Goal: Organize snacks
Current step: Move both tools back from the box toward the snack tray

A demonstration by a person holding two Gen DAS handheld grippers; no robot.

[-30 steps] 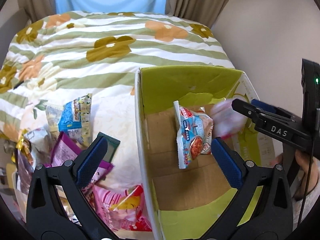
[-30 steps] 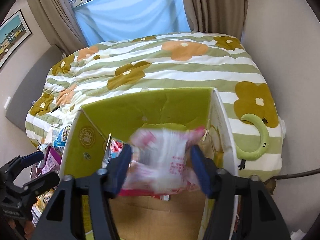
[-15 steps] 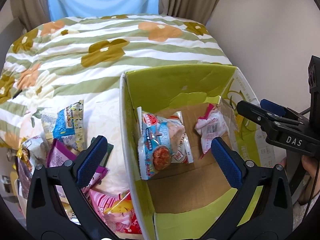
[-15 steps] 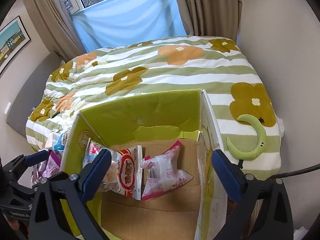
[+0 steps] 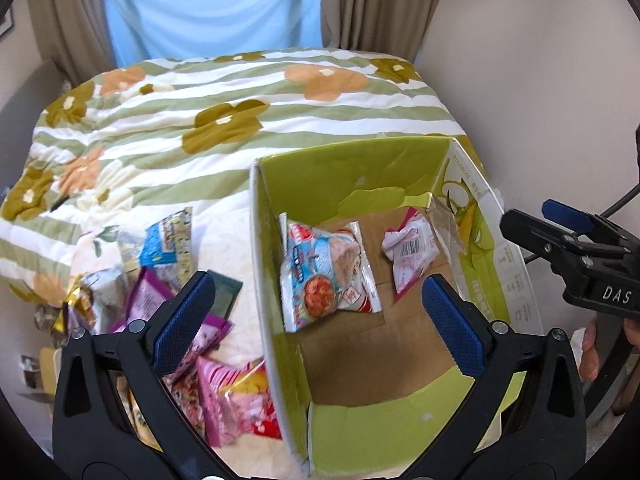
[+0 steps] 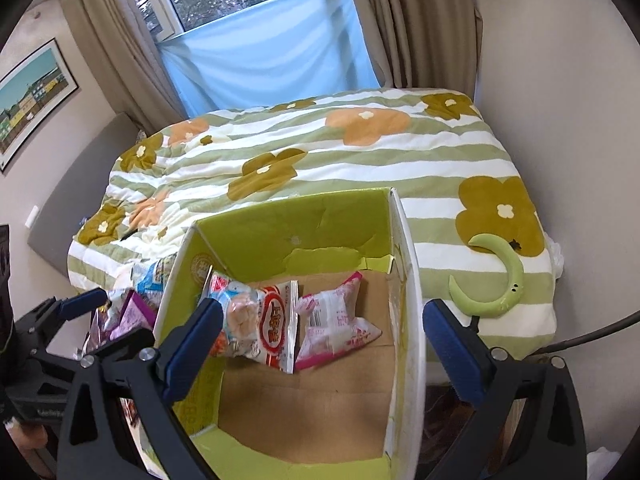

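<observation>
A green-lined cardboard box (image 5: 256, 240) sits on the bed, open at the top. On its floor lie a blue, white and red snack packet (image 5: 324, 268) and a crumpled pink-and-white packet (image 5: 408, 252). My left gripper (image 5: 316, 284) hovers open above the box's left wall with nothing between its fingers. Several loose snack packets (image 5: 160, 276) are piled on the bed left of the box. In the right wrist view my right gripper (image 6: 322, 308) is wide open and empty above the box (image 6: 288, 220), with the red-and-white packet (image 6: 260, 316) and the pink packet (image 6: 336, 316) below it.
A striped floral duvet (image 5: 224, 120) covers the bed behind the box. A green crescent toy (image 6: 500, 280) lies on the bed right of the box, near a dark cable (image 6: 580, 340). Walls, curtains and a window close off the far side.
My right gripper opened and let the pink packet drop into the box. The blue packet tipped from leaning upright to lying down. Both grippers rose and drew back from the box.
</observation>
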